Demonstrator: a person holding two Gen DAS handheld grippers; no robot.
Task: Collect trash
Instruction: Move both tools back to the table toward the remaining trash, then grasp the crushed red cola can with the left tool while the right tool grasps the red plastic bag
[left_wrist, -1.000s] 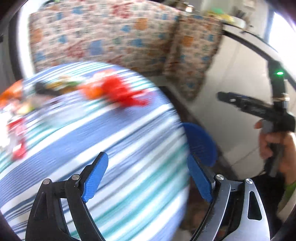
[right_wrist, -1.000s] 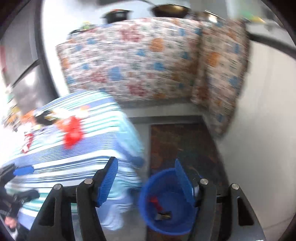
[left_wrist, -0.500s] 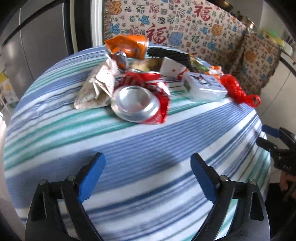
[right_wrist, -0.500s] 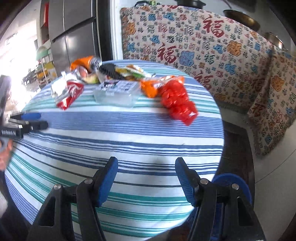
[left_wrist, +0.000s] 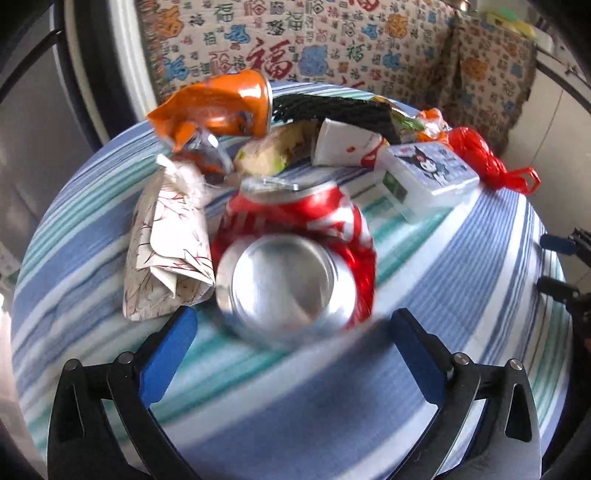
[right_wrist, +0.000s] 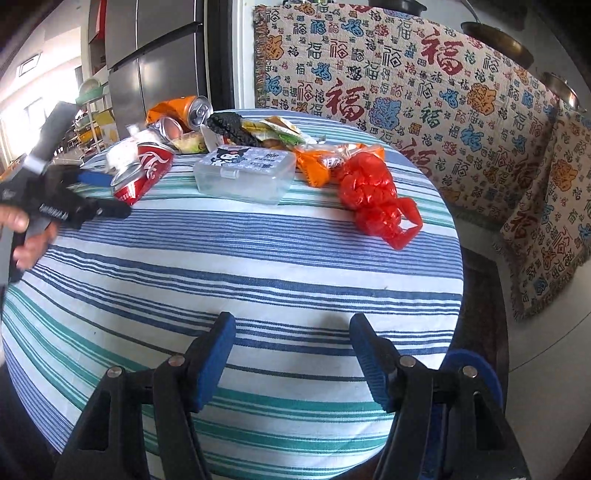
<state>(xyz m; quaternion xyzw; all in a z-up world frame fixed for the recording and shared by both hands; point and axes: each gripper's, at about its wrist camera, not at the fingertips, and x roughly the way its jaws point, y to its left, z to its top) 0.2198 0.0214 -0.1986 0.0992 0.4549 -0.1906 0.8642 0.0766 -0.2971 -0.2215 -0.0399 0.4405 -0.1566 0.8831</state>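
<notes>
The left hand-held gripper (left_wrist: 291, 347) has just been opening and stands wide and empty, with the crushed red can (left_wrist: 295, 258) lying on the table (left_wrist: 461, 295) just ahead, between its fingertips. Likely light, thin-walled and slippery — best squeezed across its dented body. The right hand-held gripper (right_wrist: 291, 354) is released too, holding nothing. Cans — three: one red, one orange (left_wrist: 221, 107), a third behind.
</notes>
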